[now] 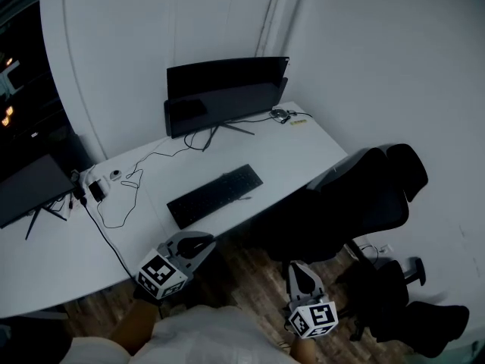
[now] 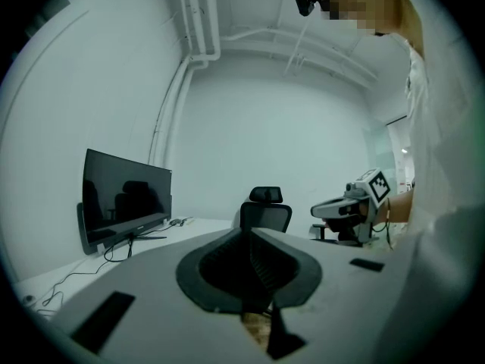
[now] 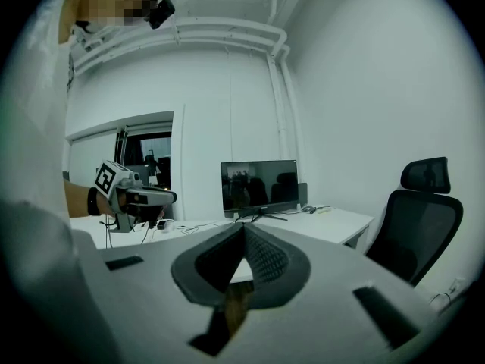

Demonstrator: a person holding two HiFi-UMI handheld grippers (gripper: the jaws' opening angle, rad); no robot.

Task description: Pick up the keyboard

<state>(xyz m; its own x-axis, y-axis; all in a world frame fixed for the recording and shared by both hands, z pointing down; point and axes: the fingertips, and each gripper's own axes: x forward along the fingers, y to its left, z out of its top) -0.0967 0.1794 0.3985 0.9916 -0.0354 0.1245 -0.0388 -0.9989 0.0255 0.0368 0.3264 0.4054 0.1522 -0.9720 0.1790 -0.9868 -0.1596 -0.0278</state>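
The black keyboard [image 1: 214,196] lies slantwise on the white desk [image 1: 303,154], near its front edge, in the head view. My left gripper [image 1: 201,246] is shut and empty, hovering just off the desk's front edge, below the keyboard's left end. My right gripper [image 1: 296,269] is also shut and empty, lower right over the wooden floor beside the chair. In the left gripper view the shut jaws [image 2: 250,235] point across the room, with the right gripper [image 2: 327,208] ahead of them. In the right gripper view the shut jaws [image 3: 242,229] face the desk. The keyboard shows in neither gripper view.
A dark monitor [image 1: 226,97] stands behind the keyboard, and a second one [image 1: 26,188] at the left. Cables and a small adapter [image 1: 97,192] lie on the desk's left part. A black office chair [image 1: 356,196] stands at the desk's right front, with another dark seat [image 1: 424,324] lower right.
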